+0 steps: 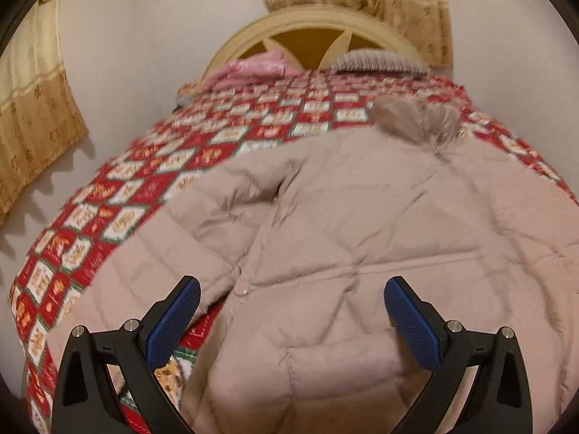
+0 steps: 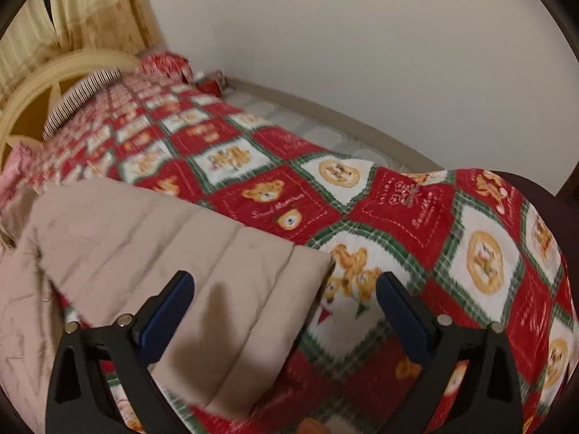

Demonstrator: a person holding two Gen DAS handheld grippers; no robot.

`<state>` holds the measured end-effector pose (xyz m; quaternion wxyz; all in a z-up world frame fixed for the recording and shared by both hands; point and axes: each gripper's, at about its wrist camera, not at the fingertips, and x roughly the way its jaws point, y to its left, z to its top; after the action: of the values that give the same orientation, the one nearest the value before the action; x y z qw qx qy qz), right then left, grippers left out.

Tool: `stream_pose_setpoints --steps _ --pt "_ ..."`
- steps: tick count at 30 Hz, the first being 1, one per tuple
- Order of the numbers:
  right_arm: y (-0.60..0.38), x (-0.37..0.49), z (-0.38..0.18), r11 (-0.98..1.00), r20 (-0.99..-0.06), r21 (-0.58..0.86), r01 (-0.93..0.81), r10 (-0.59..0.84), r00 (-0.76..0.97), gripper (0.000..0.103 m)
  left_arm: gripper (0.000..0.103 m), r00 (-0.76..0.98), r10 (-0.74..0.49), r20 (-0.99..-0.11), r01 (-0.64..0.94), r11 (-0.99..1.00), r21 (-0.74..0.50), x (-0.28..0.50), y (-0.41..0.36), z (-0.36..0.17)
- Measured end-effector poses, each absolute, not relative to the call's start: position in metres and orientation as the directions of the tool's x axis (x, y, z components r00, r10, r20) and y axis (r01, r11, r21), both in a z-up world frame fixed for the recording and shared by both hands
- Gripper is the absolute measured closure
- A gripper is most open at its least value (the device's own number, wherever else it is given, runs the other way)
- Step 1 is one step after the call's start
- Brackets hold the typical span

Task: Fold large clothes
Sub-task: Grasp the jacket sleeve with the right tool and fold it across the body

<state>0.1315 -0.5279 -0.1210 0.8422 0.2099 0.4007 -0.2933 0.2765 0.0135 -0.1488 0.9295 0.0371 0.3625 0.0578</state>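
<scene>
Both grippers, left gripper [image 1: 291, 302] and right gripper [image 2: 284, 294], hang apart, empty. My worry: puffy coat [image 1: 362, 238] sleeve [image 2: 188, 253] at 10 o'clock slipping, dragging the quilt [image 2: 398, 195].

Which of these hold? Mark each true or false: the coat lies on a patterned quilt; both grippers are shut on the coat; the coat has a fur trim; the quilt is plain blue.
1. The coat lies on a patterned quilt. True.
2. Both grippers are shut on the coat. False: the left gripper and right gripper stand open, holding nothing.
3. The coat has a fur trim. True.
4. The quilt is plain blue. False: it is red, white and green patchwork with bears.
</scene>
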Motion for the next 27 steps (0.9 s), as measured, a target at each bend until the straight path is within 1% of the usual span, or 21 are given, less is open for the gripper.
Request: stream_pose_setpoints --steps 1,2,3,5,7,8,9,10,12,14,17,20,23,27 --pt "-0.529 0.134 -0.124 0.747 -0.803 0.116 0.655 -0.318 0.504 0.013 0.001 0.720 0.129 -0.682 -0.082 0.992 0.101 0.279 0.015 -0.155" --pt "-0.524 0.136 -0.126 0.759 -0.810 0.094 0.644 -0.318 0.493 0.012 0.001 0.717 0.126 -0.686 -0.083 0.992 0.096 0.280 0.015 -0.158" --pt "-0.524 0.143 -0.128 0.768 -0.809 0.077 0.635 -0.324 0.490 0.014 0.001 0.714 0.127 -0.689 -0.083 0.992 0.096 0.282 0.015 -0.162" --pt "-0.517 0.148 -0.133 0.795 -0.815 0.066 0.603 -0.305 0.493 0.025 0.001 0.708 0.127 -0.695 -0.081 0.992 0.098 0.283 0.014 -0.167" --pt "-0.513 0.150 -0.138 0.806 -0.822 0.075 0.588 -0.283 0.494 0.041 0.001 0.705 0.127 -0.698 -0.080 0.992 0.100 0.285 0.013 -0.169" --pt "-0.511 0.152 -0.138 0.817 -0.819 0.072 0.572 -0.279 0.502 0.045 0.001 0.704 0.128 -0.699 -0.080 0.992 0.100 0.285 0.014 -0.170" --pt "-0.509 0.155 -0.137 0.829 -0.817 0.069 0.555 -0.272 0.508 0.057 0.001 0.704 0.130 -0.698 -0.082 0.991 0.102 0.284 0.015 -0.170" --pt "-0.506 0.157 -0.135 0.841 -0.816 0.072 0.536 -0.259 0.516 0.073 0.001 0.702 0.138 -0.699 -0.087 0.990 0.108 0.285 0.015 -0.170" --pt "-0.500 0.162 -0.131 0.852 -0.818 0.059 0.520 -0.257 0.515 0.083 0.001 0.693 0.136 -0.708 -0.083 0.991 0.109 0.285 0.014 -0.172" --pt "-0.497 0.165 -0.123 0.860 -0.808 0.045 0.508 -0.267 0.525 0.087 0.001 0.667 0.120 -0.735 -0.060 0.992 0.107 0.288 0.013 -0.178" --pt "-0.499 0.169 -0.096 0.860 -0.772 0.048 0.508 -0.291 0.565 0.088 0.001 0.636 0.103 -0.765 -0.045 0.994 0.096 0.292 0.014 -0.184" --pt "-0.495 0.178 -0.062 0.863 -0.725 0.037 0.504 -0.323 0.608 0.088 0.001 0.643 0.090 -0.760 -0.040 0.996 0.084 0.291 0.014 -0.183" --pt "-0.477 0.184 -0.017 0.878 -0.654 -0.011 0.479 -0.369 0.661 0.089 0.001 0.661 0.065 -0.748 -0.040 0.998 0.052 0.286 0.018 -0.180" --pt "-0.433 0.195 0.040 0.900 -0.543 -0.105 0.424 -0.409 0.734 0.089 0.001 0.699 0.006 -0.715 -0.047 0.998 -0.037 0.273 0.028 -0.168"
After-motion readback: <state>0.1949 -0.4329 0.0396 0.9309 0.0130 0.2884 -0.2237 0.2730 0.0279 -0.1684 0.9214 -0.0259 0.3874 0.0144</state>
